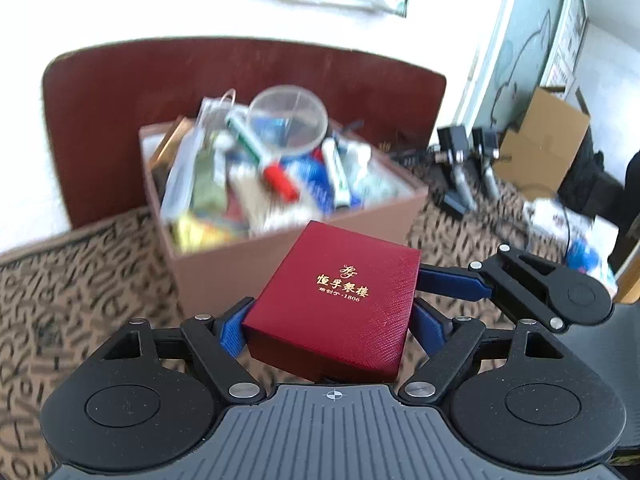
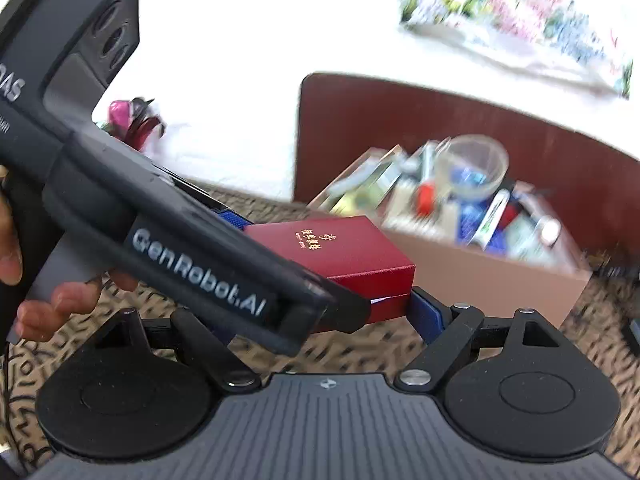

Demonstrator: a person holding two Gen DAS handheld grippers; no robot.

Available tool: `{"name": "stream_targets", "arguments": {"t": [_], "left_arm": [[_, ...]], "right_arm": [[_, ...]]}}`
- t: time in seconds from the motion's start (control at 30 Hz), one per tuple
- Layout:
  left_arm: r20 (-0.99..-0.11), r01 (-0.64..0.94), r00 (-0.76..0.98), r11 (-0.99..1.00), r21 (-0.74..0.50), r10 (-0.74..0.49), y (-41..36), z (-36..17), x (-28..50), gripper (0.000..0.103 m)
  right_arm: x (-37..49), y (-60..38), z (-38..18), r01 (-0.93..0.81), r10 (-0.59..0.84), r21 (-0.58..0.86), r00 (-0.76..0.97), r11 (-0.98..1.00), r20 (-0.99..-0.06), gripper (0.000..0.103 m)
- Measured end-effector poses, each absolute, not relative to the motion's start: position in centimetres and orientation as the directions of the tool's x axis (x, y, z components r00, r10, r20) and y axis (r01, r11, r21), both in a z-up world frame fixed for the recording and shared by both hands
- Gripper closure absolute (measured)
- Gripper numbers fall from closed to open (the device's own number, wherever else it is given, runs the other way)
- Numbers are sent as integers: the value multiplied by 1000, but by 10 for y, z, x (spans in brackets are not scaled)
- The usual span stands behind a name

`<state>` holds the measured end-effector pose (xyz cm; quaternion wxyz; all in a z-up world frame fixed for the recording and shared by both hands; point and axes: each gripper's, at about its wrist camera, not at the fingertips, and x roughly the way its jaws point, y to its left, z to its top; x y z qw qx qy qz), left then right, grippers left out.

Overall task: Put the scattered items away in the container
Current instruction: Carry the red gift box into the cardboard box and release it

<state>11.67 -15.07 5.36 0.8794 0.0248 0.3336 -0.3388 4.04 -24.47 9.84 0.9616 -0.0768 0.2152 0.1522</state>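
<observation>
The red box (image 1: 334, 296) is held up in the air between both tongs – squeezed by the left tongs (image 1: 332, 322) and the right tongs (image 2: 324, 312) – near the full brown box (image 1: 288, 216).

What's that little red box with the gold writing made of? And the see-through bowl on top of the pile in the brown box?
The red box looks like card wrapped in textured paper or leatherette: fine woven grain, matte sheen, stamped gold lettering. The see-through bowl seems thin clear plastic, glossy, with the items beneath showing through; glass cannot be ruled out. The brown box looks like smooth, matte cardboard with straight, thin walls.
</observation>
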Motion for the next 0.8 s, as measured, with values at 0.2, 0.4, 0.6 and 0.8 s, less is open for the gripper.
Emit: {"name": "stream_targets", "arguments": {"t": [0.2, 0.4, 0.6, 0.8], "left_arm": [[-552, 641, 595, 759, -111, -584, -195, 101, 165, 19], [-531, 652, 600, 751, -109, -598, -247, 138, 237, 16], [-548, 626, 613, 773, -102, -569, -299, 134, 308, 14], [-580, 623, 584, 771, -128, -568, -320, 108, 351, 14]], "right_arm": [[77, -281, 136, -281, 235, -85, 907, 956, -351, 15], [133, -327, 176, -226, 188, -98, 936, 969, -296, 15], [209, -370, 186, -191, 158, -72, 931, 979, -328, 15], [256, -404, 164, -191, 163, -40, 917, 981, -364, 15]]}}
